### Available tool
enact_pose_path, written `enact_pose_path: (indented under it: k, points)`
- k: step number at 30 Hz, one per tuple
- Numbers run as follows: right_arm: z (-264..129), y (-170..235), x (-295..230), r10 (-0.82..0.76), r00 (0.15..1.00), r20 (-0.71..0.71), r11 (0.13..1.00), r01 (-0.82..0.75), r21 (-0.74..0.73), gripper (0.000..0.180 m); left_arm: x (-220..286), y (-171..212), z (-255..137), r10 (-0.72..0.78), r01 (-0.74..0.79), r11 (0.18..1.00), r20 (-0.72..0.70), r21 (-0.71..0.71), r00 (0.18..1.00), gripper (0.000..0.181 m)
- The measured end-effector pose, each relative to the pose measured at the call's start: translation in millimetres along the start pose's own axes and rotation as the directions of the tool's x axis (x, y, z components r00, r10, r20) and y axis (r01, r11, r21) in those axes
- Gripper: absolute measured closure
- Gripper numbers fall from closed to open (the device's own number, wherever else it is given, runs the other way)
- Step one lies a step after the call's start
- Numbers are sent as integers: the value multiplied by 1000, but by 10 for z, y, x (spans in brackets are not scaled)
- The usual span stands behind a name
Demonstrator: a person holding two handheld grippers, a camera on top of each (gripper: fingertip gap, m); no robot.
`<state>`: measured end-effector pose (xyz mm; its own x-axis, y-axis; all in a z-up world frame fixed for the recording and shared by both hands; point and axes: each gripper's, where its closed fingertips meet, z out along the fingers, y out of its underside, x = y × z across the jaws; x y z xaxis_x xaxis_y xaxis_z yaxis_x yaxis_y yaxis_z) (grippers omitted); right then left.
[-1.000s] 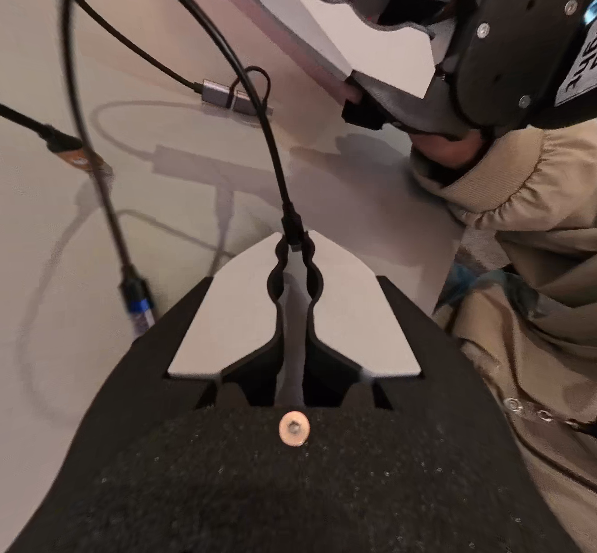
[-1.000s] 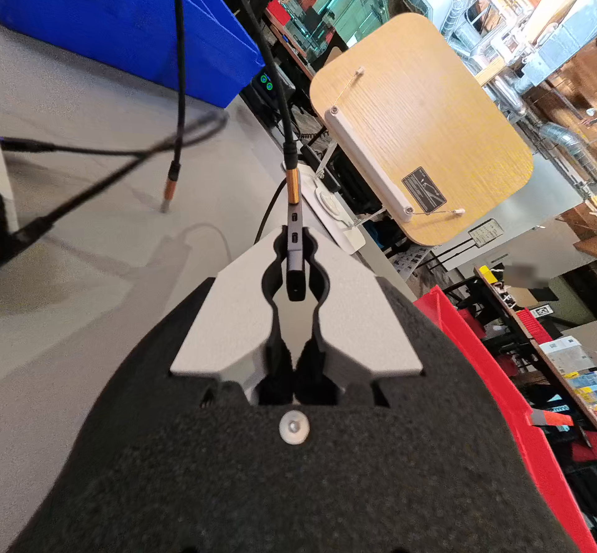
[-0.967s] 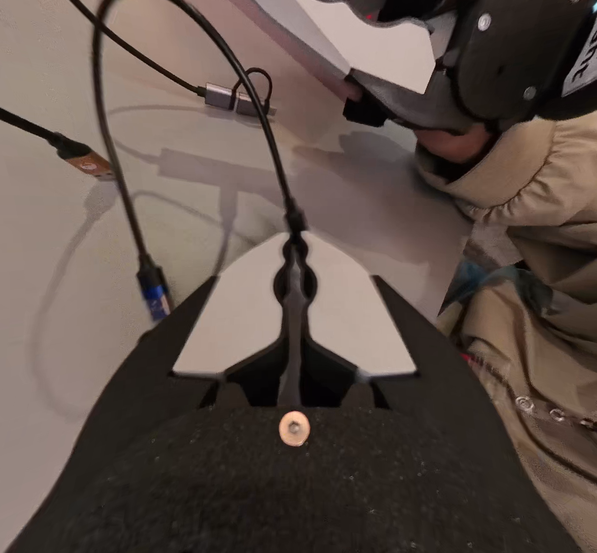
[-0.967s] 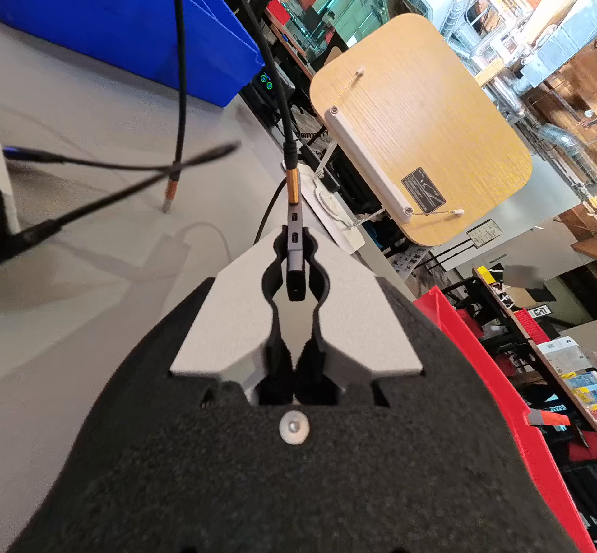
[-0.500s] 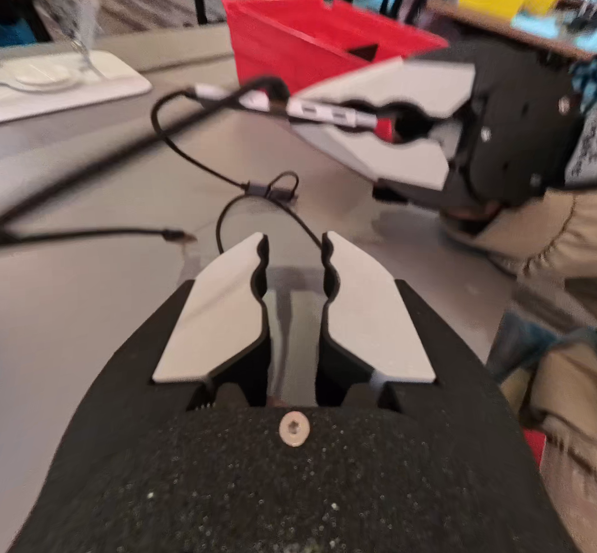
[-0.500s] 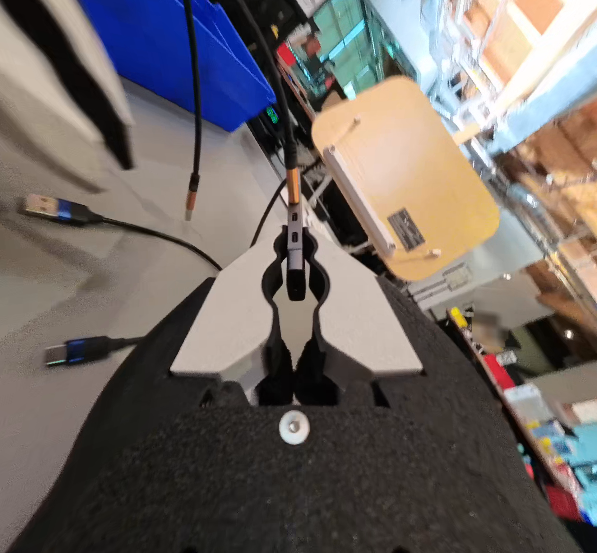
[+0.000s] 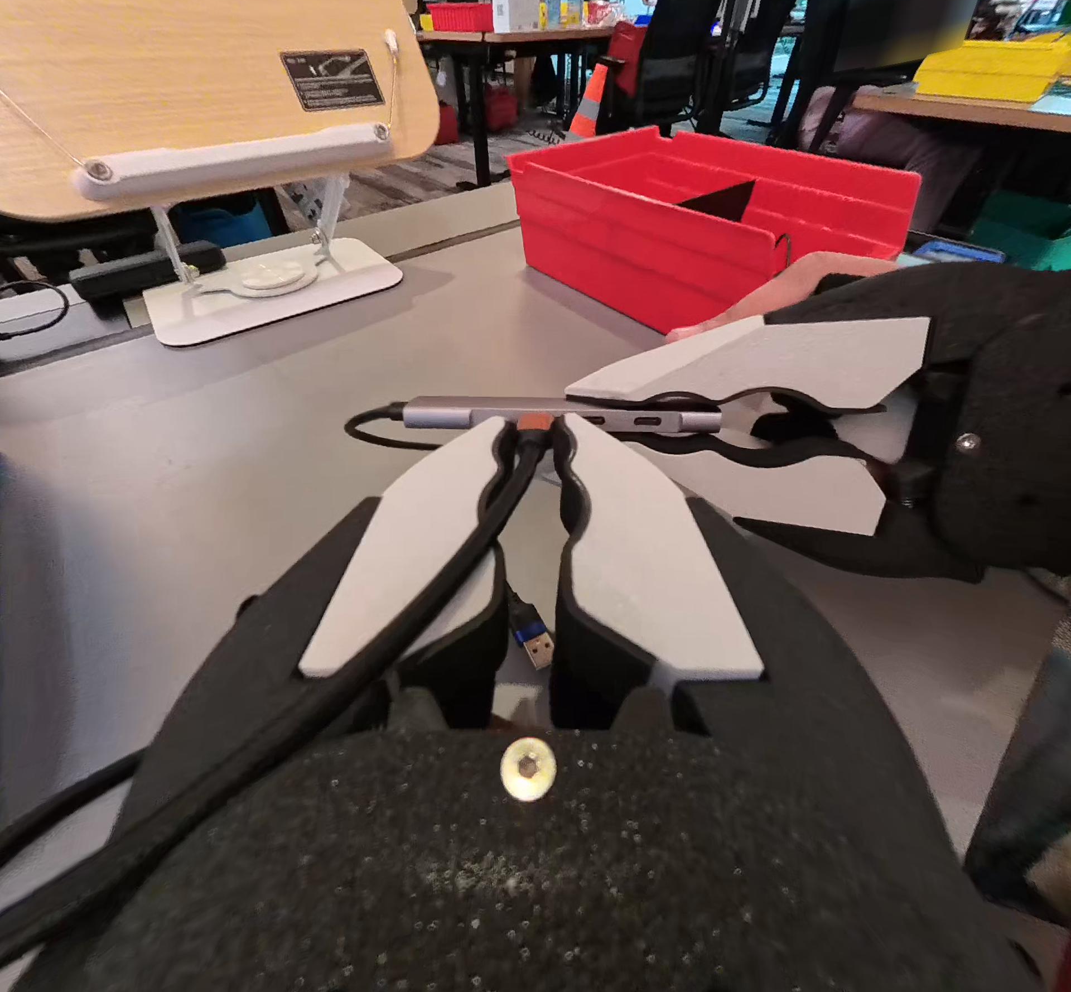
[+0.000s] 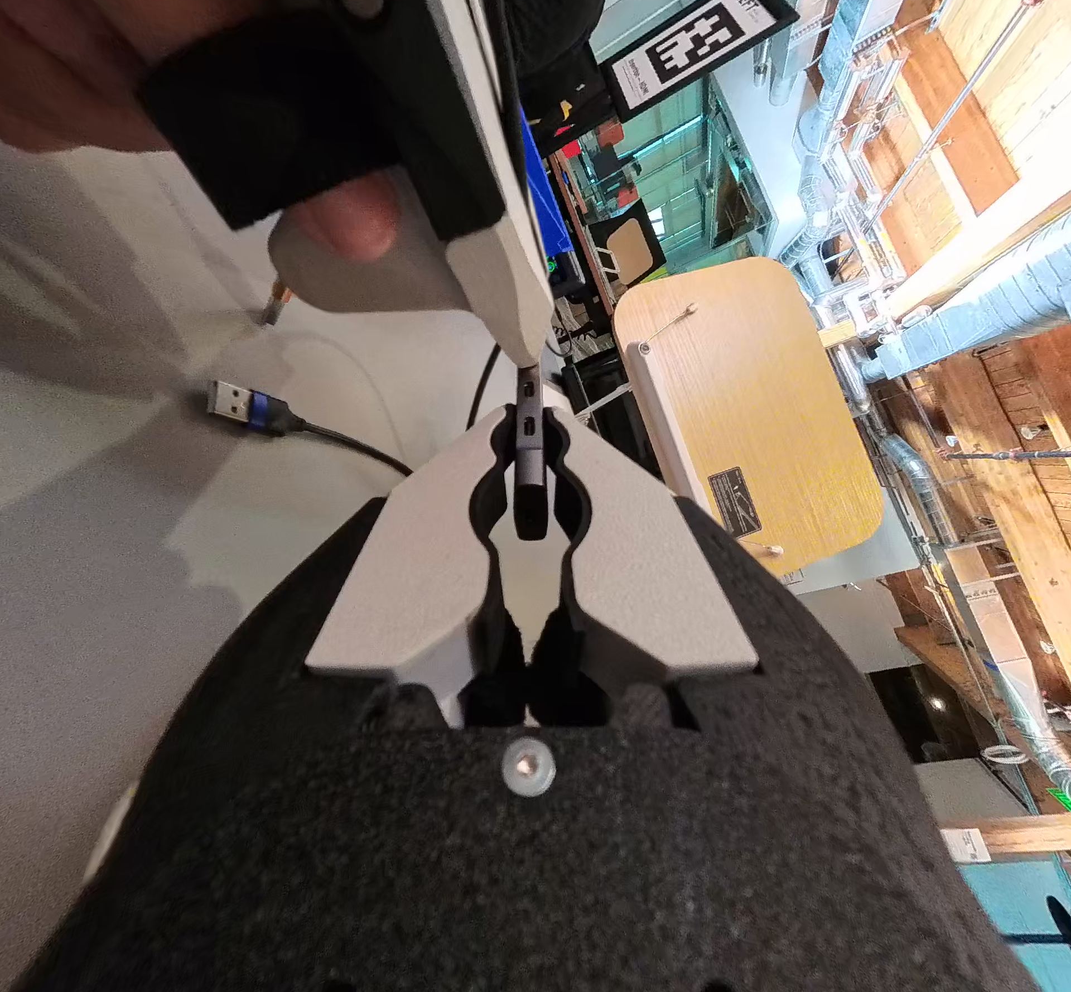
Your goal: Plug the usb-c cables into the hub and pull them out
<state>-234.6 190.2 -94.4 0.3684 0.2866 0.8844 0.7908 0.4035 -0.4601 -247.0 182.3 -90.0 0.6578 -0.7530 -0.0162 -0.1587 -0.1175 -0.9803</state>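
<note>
My right gripper (image 8: 530, 413) is shut on one end of a slim grey hub (image 8: 530, 465) and holds it above the table. In the left wrist view the hub (image 7: 626, 418) lies level in front of me, with the right gripper (image 7: 608, 413) coming in from the right. A black cable with an orange plug (image 7: 533, 423) sits in a hub port. My left gripper (image 7: 532, 434) is closed around that plug, and the cable trails back past its left finger. In the right wrist view the left gripper (image 8: 530, 352) touches the hub from above and hides the plug.
A loose blue-collared USB plug (image 8: 243, 405) lies on the grey table (image 7: 232, 471); it also shows between my left fingers (image 7: 532, 639). A red bin (image 7: 666, 245) stands at the back right. A wooden book stand (image 7: 203, 36) on a white base (image 7: 261, 297) stands at the back left. The grippers are tip to tip, or close to it.
My left gripper let go of the black cable it held, opened, swung up to the hub and closed on the orange plug. The right gripper kept the hub and tilted.
</note>
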Motion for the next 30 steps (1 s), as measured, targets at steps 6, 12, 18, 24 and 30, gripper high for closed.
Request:
enact_pose_path:
  k: [6,12,18,24,30]
  points:
    - [25,-9,107,52,998,-21,998,-53,-43,171,-13,-129,-34,46,-47,999,27,20,999,169]
    - [60,13,35,53,998,15,996,-52,-67,171,-33,-44,-3,-53,53,999,-24,1,998,168]
    - [-70,-6,49,107,992,66,988,-114,106,164,78,-39,-46,-164,166,986,-214,-6,963,168]
    - [-100,-116,-15,8,999,48,987,-15,162,166,265,-10,-41,-215,214,976,-325,-39,921,168]
    - [-96,-114,-7,-7,997,71,986,-5,168,171,323,-27,-54,-168,163,986,-314,-45,934,168]
